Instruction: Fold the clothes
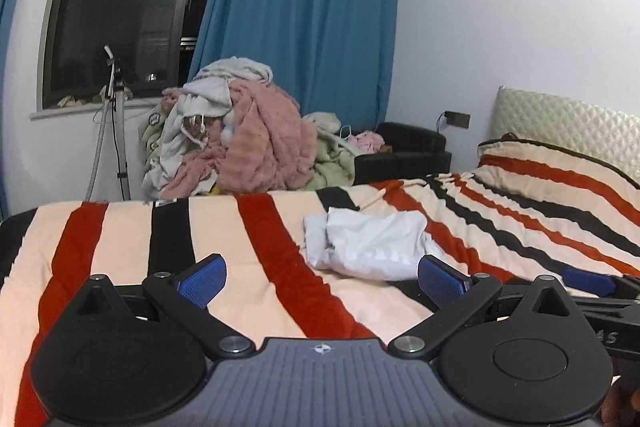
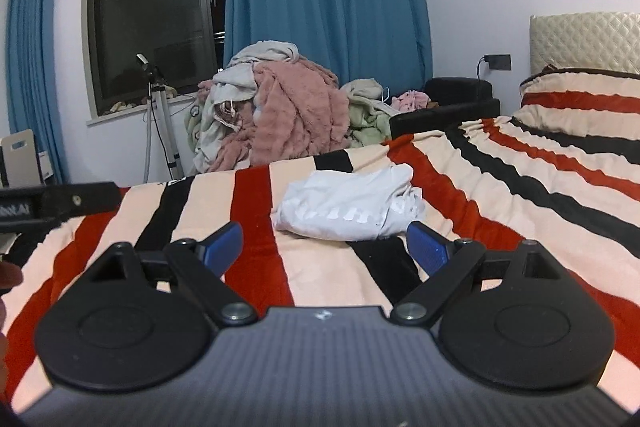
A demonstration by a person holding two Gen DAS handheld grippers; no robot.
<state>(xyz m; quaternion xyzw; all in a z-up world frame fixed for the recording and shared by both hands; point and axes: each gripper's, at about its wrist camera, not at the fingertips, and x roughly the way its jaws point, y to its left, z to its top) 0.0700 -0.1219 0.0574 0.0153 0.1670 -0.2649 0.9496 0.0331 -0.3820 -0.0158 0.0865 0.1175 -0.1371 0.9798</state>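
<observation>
A crumpled white garment [image 1: 368,247] lies on the striped bedspread [image 1: 256,227]. It also shows in the right wrist view [image 2: 348,205], with pale lettering on it. My left gripper [image 1: 322,281] is open and empty, hovering just short of the garment, which sits ahead and slightly right. My right gripper [image 2: 326,247] is open and empty, also just short of the garment. The right gripper's blue fingertip [image 1: 588,281] shows at the right of the left wrist view. The left gripper's body [image 2: 56,207] shows at the left of the right wrist view.
A heap of pink, grey and green clothes [image 1: 240,139] is piled beyond the bed's far edge, under blue curtains [image 1: 304,11]. A tripod stand [image 1: 116,123] is by the window. A striped pillow [image 1: 560,167] and a quilted headboard [image 1: 568,123] lie to the right. A black stool [image 1: 404,151] stands behind.
</observation>
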